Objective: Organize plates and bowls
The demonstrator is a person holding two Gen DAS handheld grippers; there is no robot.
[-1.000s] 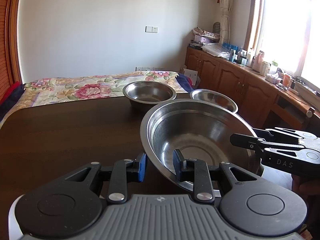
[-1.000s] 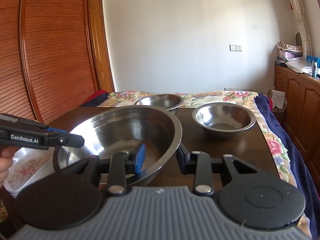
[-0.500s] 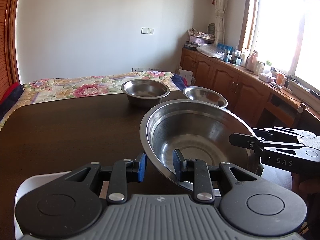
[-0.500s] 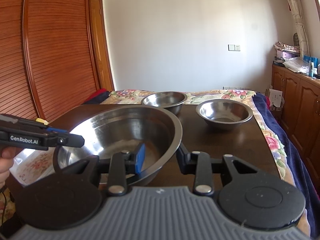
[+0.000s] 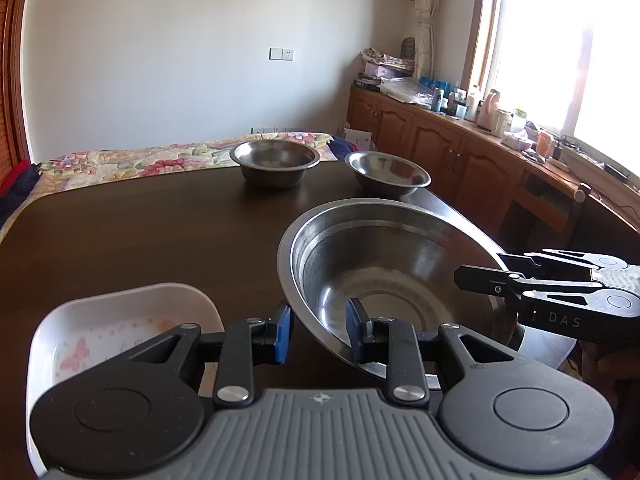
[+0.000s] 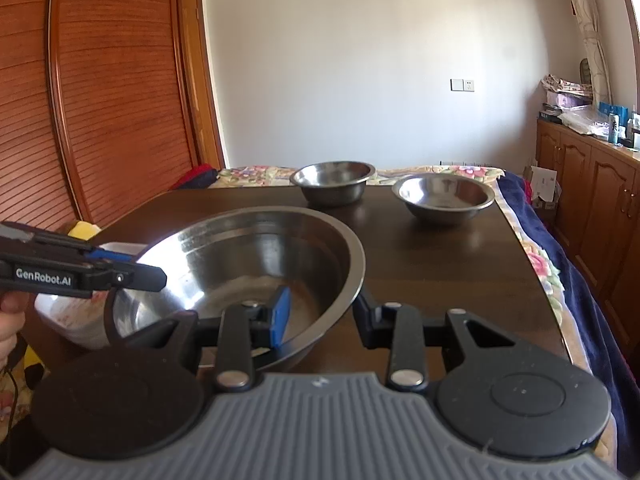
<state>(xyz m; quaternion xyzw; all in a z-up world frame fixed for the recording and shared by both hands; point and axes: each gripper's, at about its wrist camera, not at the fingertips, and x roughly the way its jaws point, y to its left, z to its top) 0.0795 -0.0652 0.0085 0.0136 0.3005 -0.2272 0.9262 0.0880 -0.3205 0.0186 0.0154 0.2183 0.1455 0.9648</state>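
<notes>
A large steel bowl point(image 5: 400, 264) point(image 6: 240, 256) hangs tilted just above the dark wooden table point(image 5: 140, 240), held at both sides. My left gripper point(image 5: 319, 330) is shut on its near-left rim, one finger inside the bowl and one outside. On the opposite rim my right gripper point(image 6: 320, 318) is shut the same way. Two smaller steel bowls stand at the table's far end: a deeper one point(image 5: 275, 160) point(image 6: 332, 176) and a shallower one point(image 5: 387, 168) point(image 6: 444, 196). Under my left gripper lies a white flower-patterned plate point(image 5: 120, 320) point(image 6: 60, 312).
A bed with a floral cover point(image 5: 140, 160) lies beyond the table's far edge. Wooden cabinets point(image 5: 460, 152) with clutter on top run along the right wall under the window. A slatted wooden door point(image 6: 100, 120) is on the left. A person's hand point(image 6: 10, 320) holds the left gripper.
Both grippers have drawn back with the large bowl, so the two small bowls look farther off. The white plate has come into view under my left gripper.
</notes>
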